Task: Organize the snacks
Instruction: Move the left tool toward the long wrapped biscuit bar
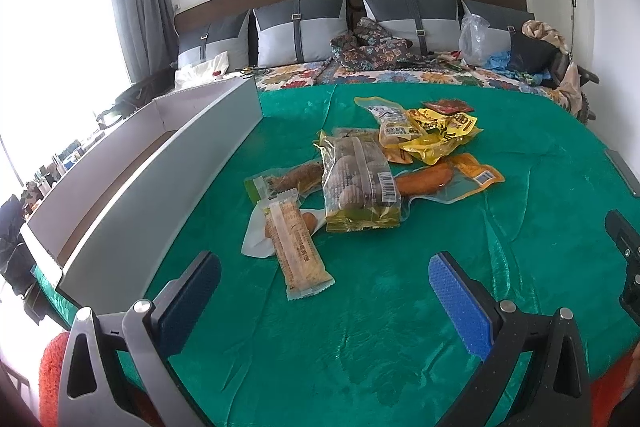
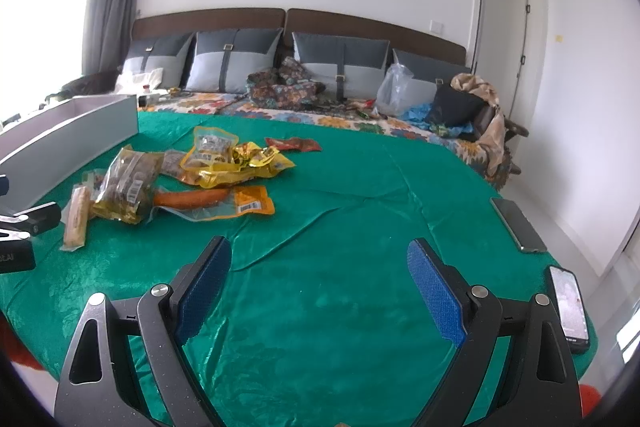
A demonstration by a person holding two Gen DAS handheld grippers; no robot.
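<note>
Green cloth (image 1: 400, 327) covers the desk. Snack packets (image 1: 360, 183) piled mid-left, white box (image 1: 160, 163) far left, two phones (image 2: 518, 225) on the right edge.

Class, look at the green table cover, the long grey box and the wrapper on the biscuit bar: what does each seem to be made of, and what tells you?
Green table cover: probably a velvety or satin-like cloth; it creases and has a soft sheen.
Long grey box: likely matte coated board or thin plastic; flat, thin, stiff walls.
Biscuit bar wrapper: clear glossy plastic film; the biscuit shows through, and the ends are crimped.
</note>
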